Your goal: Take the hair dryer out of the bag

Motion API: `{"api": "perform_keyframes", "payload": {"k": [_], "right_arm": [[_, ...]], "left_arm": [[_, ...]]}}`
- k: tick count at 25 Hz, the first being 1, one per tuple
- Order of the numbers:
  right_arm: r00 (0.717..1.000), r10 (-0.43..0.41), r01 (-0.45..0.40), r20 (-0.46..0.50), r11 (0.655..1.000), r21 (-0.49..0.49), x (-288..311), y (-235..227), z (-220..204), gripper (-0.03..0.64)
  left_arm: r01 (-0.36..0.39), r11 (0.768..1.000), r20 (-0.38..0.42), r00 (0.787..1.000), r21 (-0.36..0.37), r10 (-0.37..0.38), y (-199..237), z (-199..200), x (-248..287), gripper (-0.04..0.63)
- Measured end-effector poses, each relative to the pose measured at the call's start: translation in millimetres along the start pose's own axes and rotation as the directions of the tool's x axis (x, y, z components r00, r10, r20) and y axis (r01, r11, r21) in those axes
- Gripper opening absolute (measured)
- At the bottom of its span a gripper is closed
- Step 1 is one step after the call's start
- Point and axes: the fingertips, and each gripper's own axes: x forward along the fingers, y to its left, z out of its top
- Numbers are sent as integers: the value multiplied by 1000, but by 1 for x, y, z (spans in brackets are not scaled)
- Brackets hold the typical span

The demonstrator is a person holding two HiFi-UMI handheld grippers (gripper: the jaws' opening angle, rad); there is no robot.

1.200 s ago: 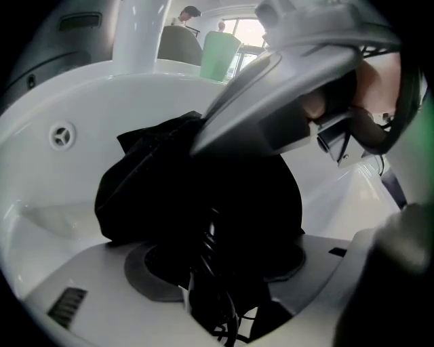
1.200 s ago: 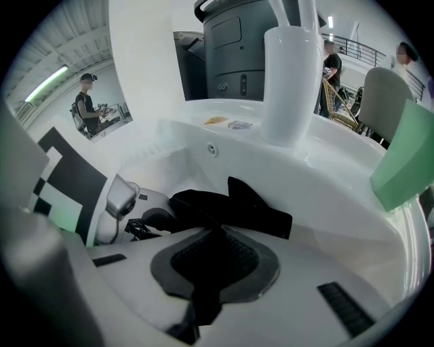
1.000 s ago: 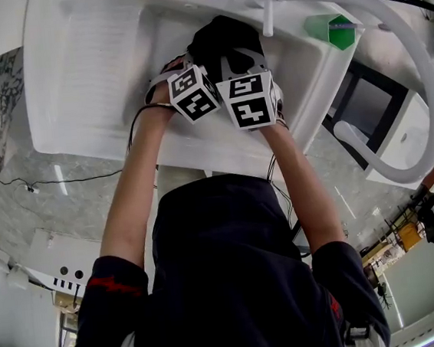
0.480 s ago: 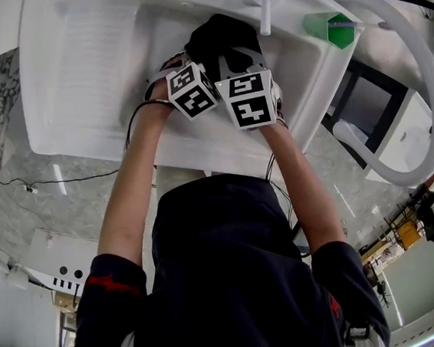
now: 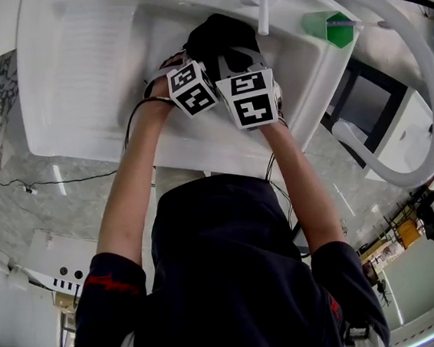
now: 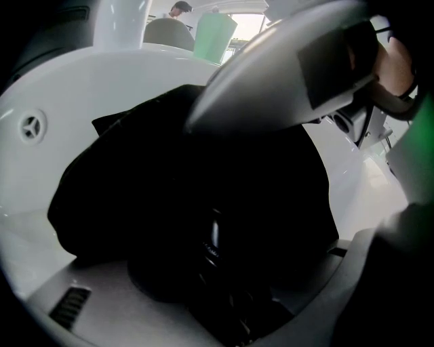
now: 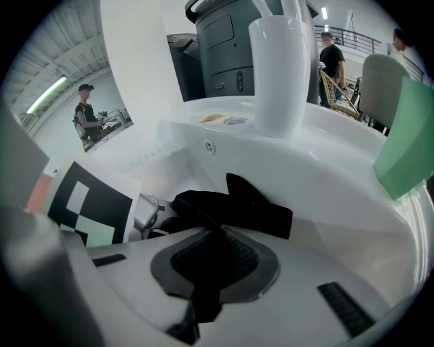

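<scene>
A black bag point(image 5: 222, 37) lies in the white basin point(image 5: 92, 82), under both grippers. My right gripper point(image 5: 233, 58) is shut on a fold of the bag's black cloth point(image 7: 203, 298), pinched between its grey pads. The rest of the bag point(image 7: 237, 203) spreads out beyond them. My left gripper point(image 5: 189, 58) is pushed into the bag point(image 6: 169, 169), and its view is almost all black. A dark glossy rounded part point(image 6: 213, 237) glints between its grey jaws. I cannot tell whether that part is the hair dryer or whether the jaws press on it.
A white tap point(image 5: 265, 6) stands at the basin's far rim, with a thick white hose point(image 5: 413, 56) curving off to the right. A green cup point(image 5: 331, 30) sits on the right rim. The basin's ribbed left half is bare. People stand far off in the room.
</scene>
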Motion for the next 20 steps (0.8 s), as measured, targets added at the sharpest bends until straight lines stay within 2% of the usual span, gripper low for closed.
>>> {"api": "perform_keyframes", "payload": {"k": [20], "right_arm": [[1000,11,-11,-10,1000,23,1,-6,-5,46]], "left_arm": [[0,1000,-19,1000,-8,0,1,0,6,255]]}}
